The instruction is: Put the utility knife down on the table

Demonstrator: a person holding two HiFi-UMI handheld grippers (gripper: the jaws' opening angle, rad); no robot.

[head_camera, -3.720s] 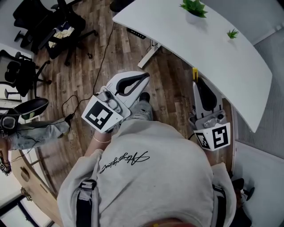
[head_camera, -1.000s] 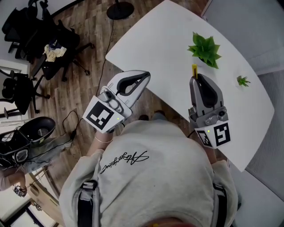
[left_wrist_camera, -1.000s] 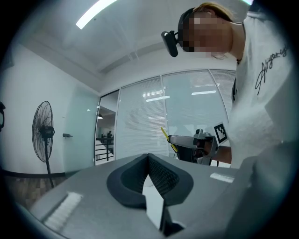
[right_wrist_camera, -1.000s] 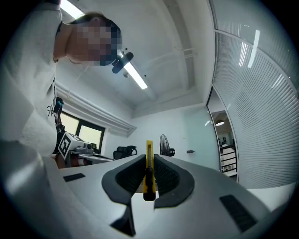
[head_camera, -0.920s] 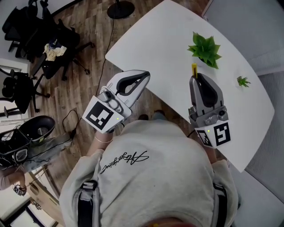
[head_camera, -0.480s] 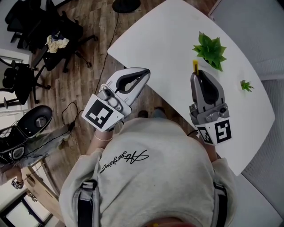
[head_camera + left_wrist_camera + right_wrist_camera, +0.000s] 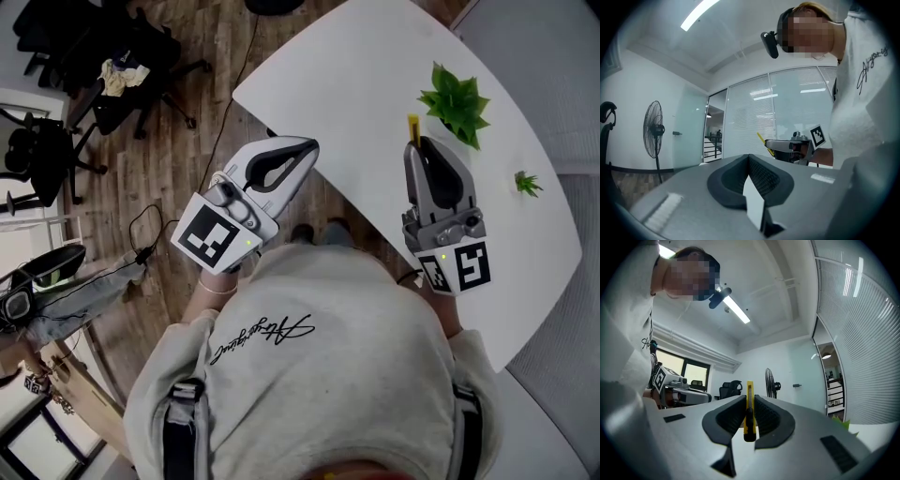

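Your right gripper (image 7: 421,157) is pinching the utility knife (image 7: 749,412) between its dark ribbed pads. The yellow body stands edge-on in the slot, with one end poking out past the tips and the other hanging just below the pads. In the head view the gripper is held out above the white surface (image 7: 356,84), close to its near edge, and the yellow tip points toward the potted plant (image 7: 457,94). You cannot read from these views how high above the surface it sits.

Expect the knife to be light and stiff: a slim, flat plastic handle that probably will not bend or sag in the grip. The smooth sides are the weak point. The pads hold only a short stretch of a long, thin body, so it may pivot or slide if you loosen the grip while it is in the air. The ribbed pads help, and the flat faces are the right place to clamp, near the middle of its length as now. Whether any blade is extended cannot be made out, so treat the protruding end as sharp and keep it turned away from your other hand.

Because the knife is narrow and on edge, it will likely tip onto a flat side when you let go. Bring it low and lay it nearly flat before you spread the jaws, on the bare stretch well apart from the plant.

Your left gripper (image 7: 298,155) is pressed together with nothing in it, off the near edge of the surface, and has no part in this.
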